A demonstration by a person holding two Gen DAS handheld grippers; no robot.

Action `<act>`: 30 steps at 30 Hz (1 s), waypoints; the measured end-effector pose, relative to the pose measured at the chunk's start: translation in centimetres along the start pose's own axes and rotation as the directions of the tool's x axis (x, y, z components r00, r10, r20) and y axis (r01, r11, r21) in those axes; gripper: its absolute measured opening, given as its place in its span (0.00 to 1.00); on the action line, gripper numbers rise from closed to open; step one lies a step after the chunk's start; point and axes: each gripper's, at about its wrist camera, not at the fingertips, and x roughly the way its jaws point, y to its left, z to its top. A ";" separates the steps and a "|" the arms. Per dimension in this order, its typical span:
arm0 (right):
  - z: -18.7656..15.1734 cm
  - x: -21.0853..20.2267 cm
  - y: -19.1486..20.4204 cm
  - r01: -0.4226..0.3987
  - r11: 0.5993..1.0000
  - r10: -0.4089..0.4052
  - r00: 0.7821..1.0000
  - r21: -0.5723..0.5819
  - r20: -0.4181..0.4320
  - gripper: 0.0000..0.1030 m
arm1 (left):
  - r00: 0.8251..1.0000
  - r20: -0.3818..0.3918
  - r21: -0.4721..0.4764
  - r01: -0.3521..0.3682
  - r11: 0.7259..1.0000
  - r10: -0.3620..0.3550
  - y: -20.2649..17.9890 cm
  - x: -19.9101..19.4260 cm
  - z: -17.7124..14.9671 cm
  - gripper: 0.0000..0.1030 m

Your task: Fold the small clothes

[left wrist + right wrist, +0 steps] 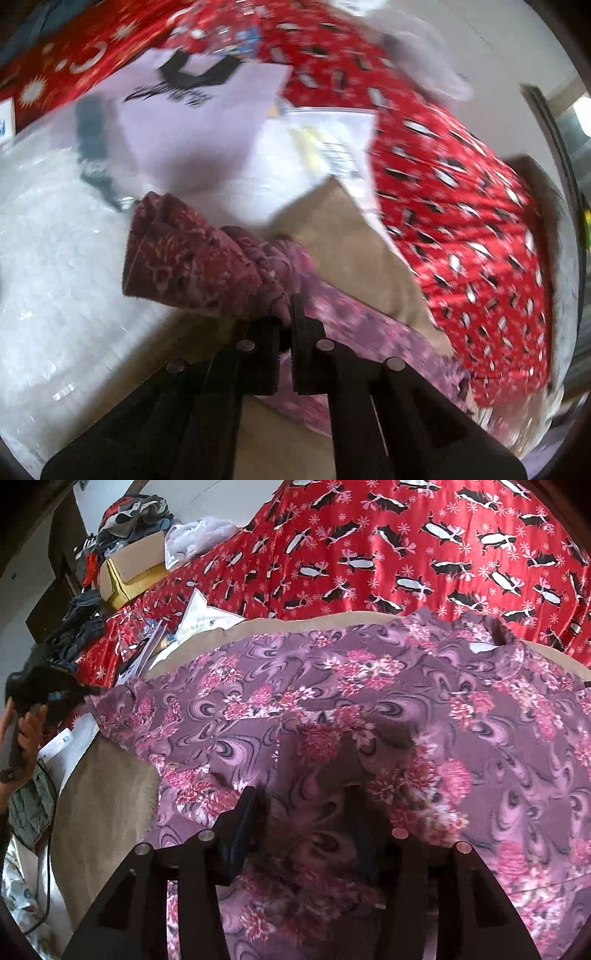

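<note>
Purple floral garment is spread on the tan mat; one corner is pinched by the left gripper. The right gripper, open, should be closed before folding.

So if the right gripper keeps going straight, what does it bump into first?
Probably the purple flowery cloth. The right gripper is open with that cloth bunched between its fingers, so it's already touching. Depth past that is unclear.

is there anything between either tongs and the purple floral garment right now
Nothing visible. The left tongs are already shut on a bunched edge of the garment, and the right tongs sit open right over it, cloth between the fingers.
</note>
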 end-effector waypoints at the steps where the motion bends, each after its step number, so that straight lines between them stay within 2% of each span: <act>1: 0.0 -0.6 -0.5 0.018 1.000 -0.019 1.000 0.005 0.008 0.50 | 1.000 -0.003 0.011 0.013 1.000 -0.013 -0.8 -0.2 -0.3 0.02; 5: -0.1 -2.3 -3.1 0.088 0.996 -0.089 0.996 0.026 0.025 0.54 | 0.998 -0.013 0.104 0.057 0.993 -0.055 -6.6 -1.1 -2.2 0.02; 8: -0.3 -3.7 -6.0 0.169 0.984 -0.171 0.985 0.057 0.028 0.54 | 0.998 -0.019 0.170 0.069 0.983 -0.067 -10.4 -1.6 -4.2 0.02; 13: -1.4 -6.9 -11.7 0.311 0.942 -0.319 0.947 0.129 0.046 0.54 | 0.992 -0.066 0.255 0.117 0.960 -0.103 -15.9 -1.4 -7.7 0.02; 16: -2.5 -7.9 -14.2 0.381 0.913 -0.390 0.920 0.145 0.039 0.62 | 0.985 -0.119 0.307 0.159 0.938 -0.128 -19.7 -0.6 -10.8 0.02; 18: -3.6 -7.7 -15.7 0.385 0.908 -0.391 0.920 0.166 0.003 0.67 | 0.980 -0.150 0.337 0.176 0.925 -0.132 -21.5 -0.1 -12.7 0.02; 20: -4.6 -8.2 -16.4 0.338 0.923 -0.352 0.935 0.183 0.049 0.68 | 0.973 -0.195 0.360 0.190 0.913 -0.126 -23.3 1.2 -15.0 0.02; 23: -5.0 -8.3 -16.3 0.338 0.925 -0.352 0.934 0.172 0.057 0.70 | 0.957 -0.272 0.380 0.199 0.904 -0.096 -24.7 3.9 -18.3 0.02; 30: -5.3 -8.2 -16.1 0.319 0.933 -0.334 0.940 0.163 0.073 0.74 | 0.936 -0.347 0.437 0.106 0.893 0.058 -24.8 10.5 -24.0 0.04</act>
